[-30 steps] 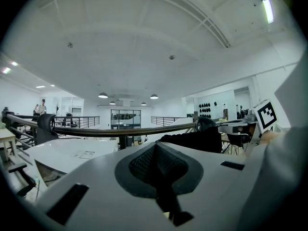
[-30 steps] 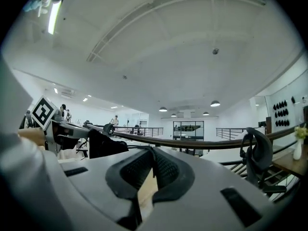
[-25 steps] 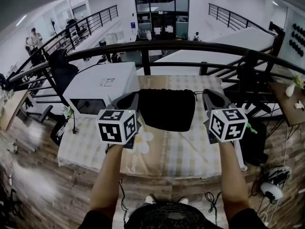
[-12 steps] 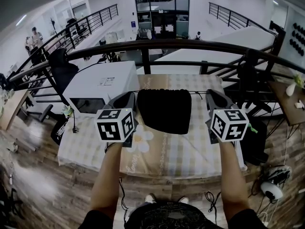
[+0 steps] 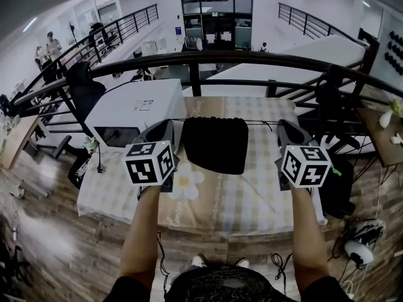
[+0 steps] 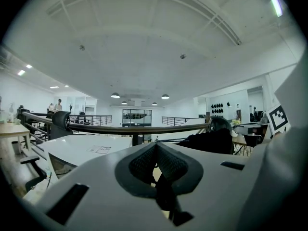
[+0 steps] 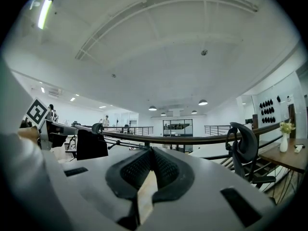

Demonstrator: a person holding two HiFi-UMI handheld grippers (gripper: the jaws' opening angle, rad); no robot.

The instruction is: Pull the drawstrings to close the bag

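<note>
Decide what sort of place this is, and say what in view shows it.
Probably an upper-level open-plan office or workshop: a dark curved metal railing edges the floor, a black office chair stands beside it, and a white box-shaped machine sits by the checked-cloth table.

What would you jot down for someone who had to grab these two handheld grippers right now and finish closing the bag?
Left gripper: jaws shut, apparently pinching the left drawstring.
Right gripper: jaws shut, apparently on the right drawstring.
Things: the black bag lies on the checked table between the grippers. Both strings run taut from its far edge.
Done: strings gripped, mouth looks gathered.
Left: probably pull outward a little more, then release. Whether the mouth is fully closed cannot be told.
</note>
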